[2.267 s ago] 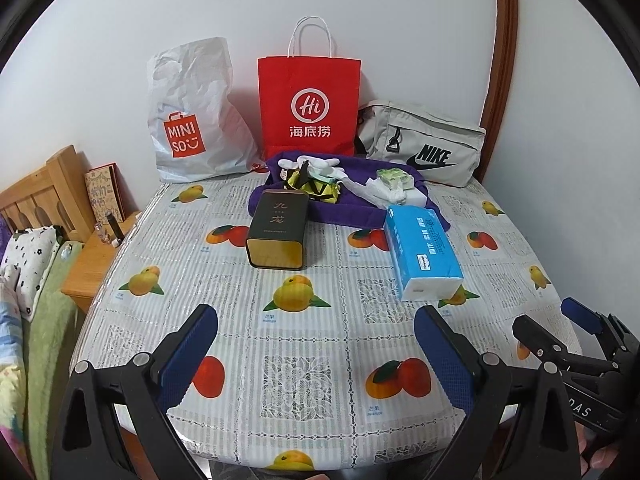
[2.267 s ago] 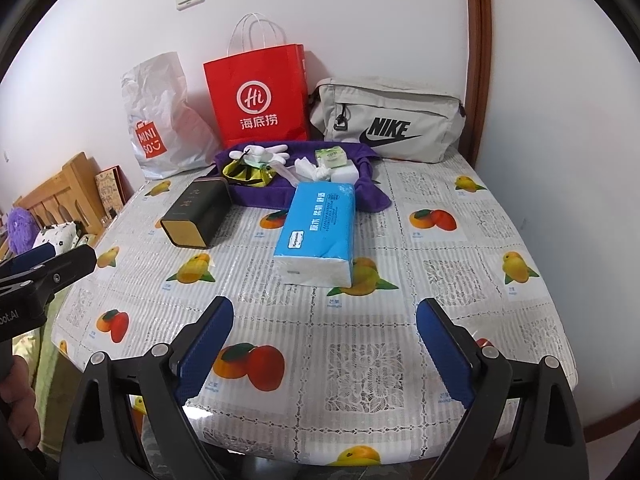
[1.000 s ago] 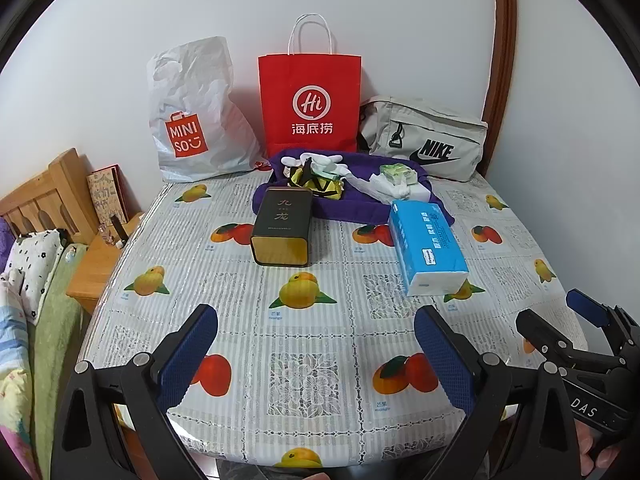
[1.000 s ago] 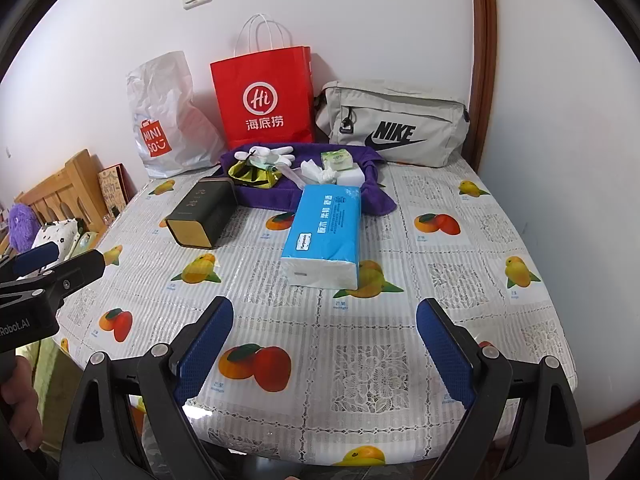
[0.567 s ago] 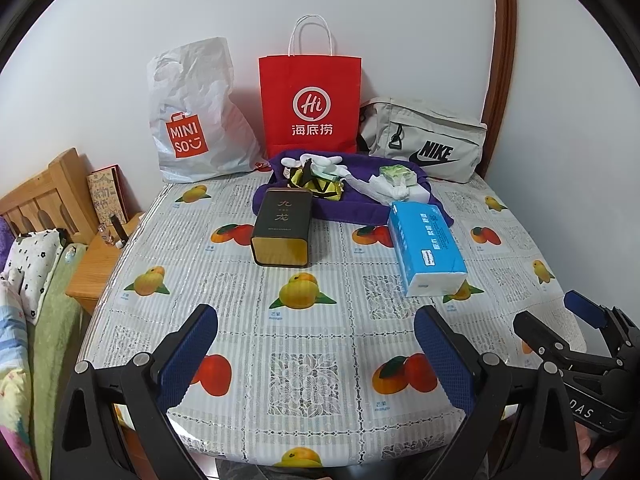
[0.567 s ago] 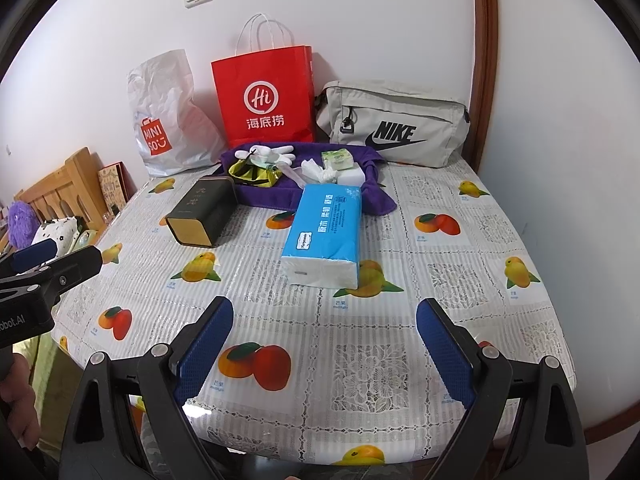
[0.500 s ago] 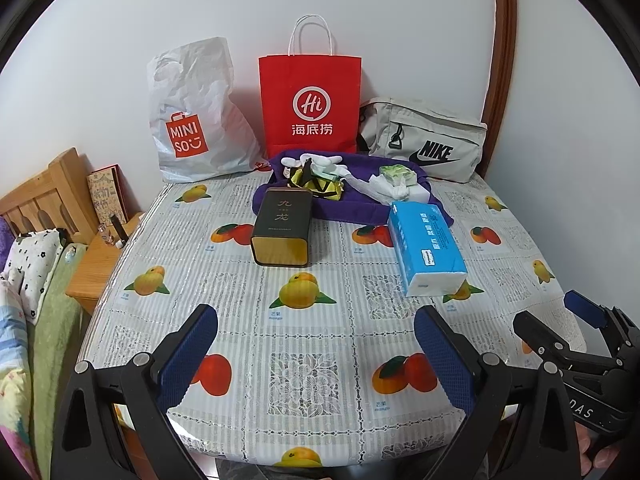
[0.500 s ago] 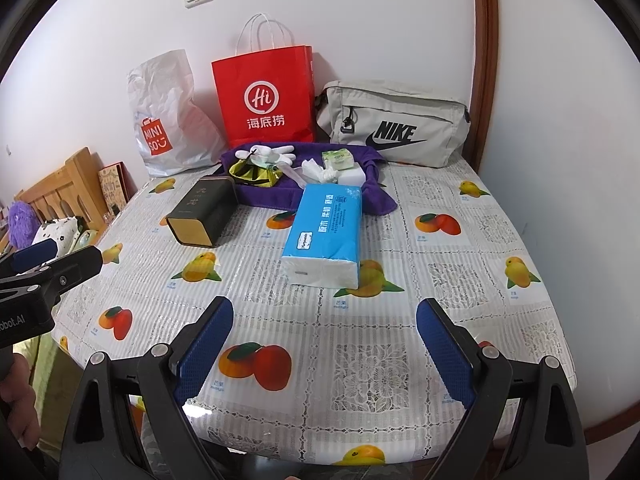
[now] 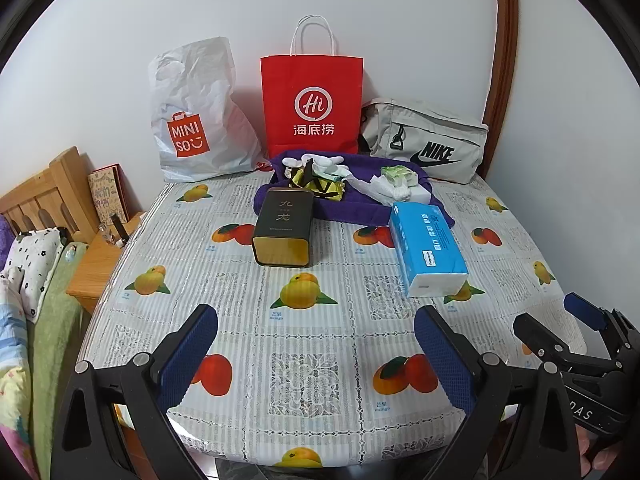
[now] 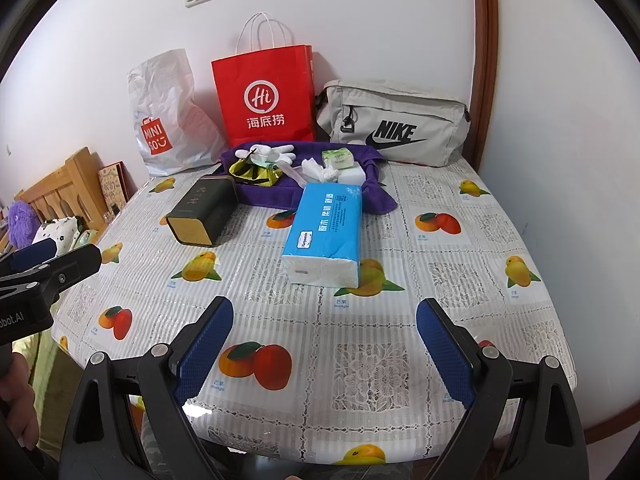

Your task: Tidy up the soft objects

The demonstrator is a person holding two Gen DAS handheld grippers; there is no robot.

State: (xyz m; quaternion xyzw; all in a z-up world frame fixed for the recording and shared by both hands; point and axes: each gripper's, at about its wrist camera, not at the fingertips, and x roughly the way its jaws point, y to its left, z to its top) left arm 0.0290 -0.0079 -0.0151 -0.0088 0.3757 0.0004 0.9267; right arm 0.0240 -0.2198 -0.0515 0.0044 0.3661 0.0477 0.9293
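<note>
A blue pack of tissues (image 9: pixel 428 246) (image 10: pixel 326 226) lies mid-table. Behind it a purple towel (image 9: pixel 352 210) (image 10: pixel 272 196) carries white gloves (image 9: pixel 328 162) (image 10: pixel 268 152), a yellow-black pouch (image 9: pixel 320 188) (image 10: pixel 252 172), a green tissue packet (image 9: pixel 398 174) (image 10: pixel 338 158) and a white sponge (image 10: pixel 352 176). My left gripper (image 9: pixel 316 354) and right gripper (image 10: pixel 326 350) are open and empty above the table's near edge, far from all of these. Each gripper shows at the side of the other's view.
A dark tin (image 9: pixel 282 228) (image 10: pixel 202 210) lies left of the tissues. A white MINISO bag (image 9: pixel 192 120), a red paper bag (image 9: pixel 312 104) and a grey Nike bag (image 9: pixel 428 148) stand against the back wall. A wooden headboard (image 9: pixel 40 200) and bedding are at left.
Both grippers have hardly moved over the last second; earlier they drew back and rose slightly. Nothing on the table moved.
</note>
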